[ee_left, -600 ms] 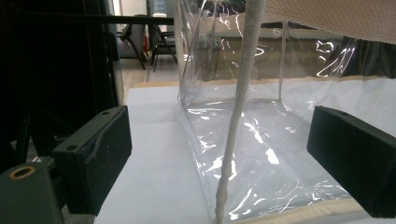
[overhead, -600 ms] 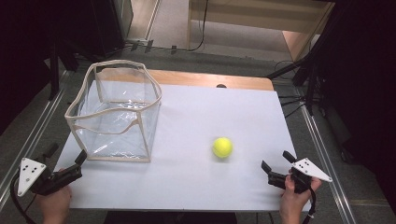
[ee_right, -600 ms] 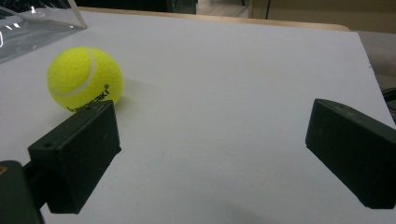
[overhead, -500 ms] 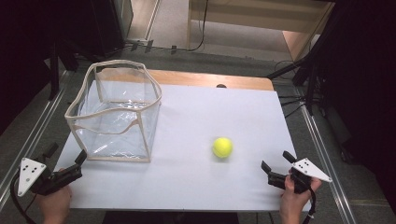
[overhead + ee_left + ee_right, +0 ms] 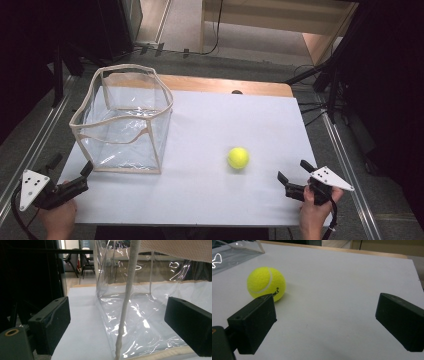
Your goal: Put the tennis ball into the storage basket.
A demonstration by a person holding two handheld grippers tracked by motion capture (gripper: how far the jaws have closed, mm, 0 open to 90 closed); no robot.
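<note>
The tennis ball was bright yellow and fuzzy, with a pale curved seam and small black letters on its side, and it lay alone on the white board, right of the middle. The right gripper was near it, toward the front right corner, and its two black, blocky jaws stood wide apart with nothing between them; in the right gripper view the ball sat just beyond the left jaw, not touching it. On the left side of the board stood a clear plastic bin, soft and wrinkled, with shiny reflections on its walls and a beige fabric band sewn along its rim and its edges; the rim was wavy, not straight. The left gripper was at the front left corner, just beside the bin, and its jaws were also apart and empty, with one beige corner seam of the bin rising between them in the left gripper view. The table had a smooth matte white top with a strip of wood at the far edge. Around it the room was dark, with metal rails, cables on the grey floor and a wooden frame behind.
</note>
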